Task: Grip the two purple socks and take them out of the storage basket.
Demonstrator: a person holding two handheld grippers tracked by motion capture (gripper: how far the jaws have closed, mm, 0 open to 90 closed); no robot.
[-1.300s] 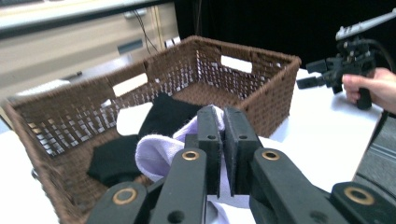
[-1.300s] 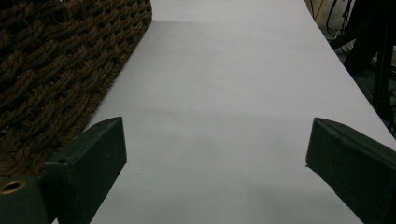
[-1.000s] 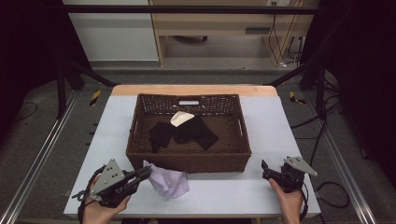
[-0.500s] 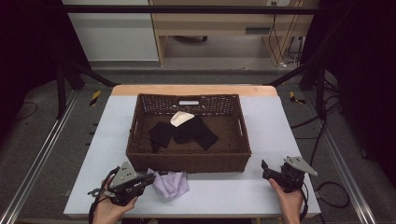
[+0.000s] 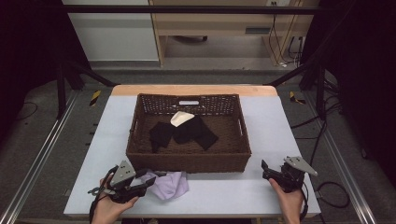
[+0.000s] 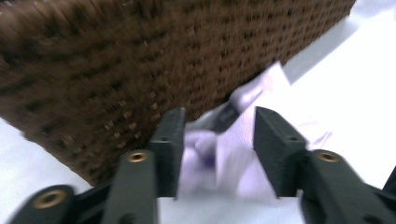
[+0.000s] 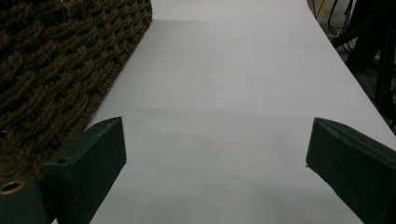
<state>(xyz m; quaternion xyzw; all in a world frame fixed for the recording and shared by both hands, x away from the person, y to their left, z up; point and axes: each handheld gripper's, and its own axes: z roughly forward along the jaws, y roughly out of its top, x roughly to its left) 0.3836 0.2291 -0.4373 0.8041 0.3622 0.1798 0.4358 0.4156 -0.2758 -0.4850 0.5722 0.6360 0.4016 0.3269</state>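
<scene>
cloth: lilac cloth [image 5: 169,184], crumpled, lying on the surface just in front of the basket's near wall, toward its left end. In the left gripper view [image 6: 224,154] it bunches up between the two black fingers.
left gripper: [image 5: 148,180] low on the surface at near-left, held in the person's left hand [image 5: 108,210], pointing right into the cloth. Fingers part open, one either side of the bunched fabric; frame is motion-blurred, so can't tell if the pads actually press it.
basket: brown wicker basket [image 5: 187,161], rectangular, centre of the surface. Near wall sits right behind the cloth, close in the left gripper view [image 6: 121,56].
basket contents: black garments [image 5: 184,133] spread on the floor of it, one pale cream piece [image 5: 181,118] lying on them toward the far wall.
right gripper: [image 5: 267,169] near-right on the surface, held in the right hand [image 5: 288,203], well apart from the cloth. Fingers wide open, nothing between them, bare surface under them in its own view [image 7: 215,140].
surface: light grey-white surface [image 5: 280,126], wood strip along the far edge.
</scene>
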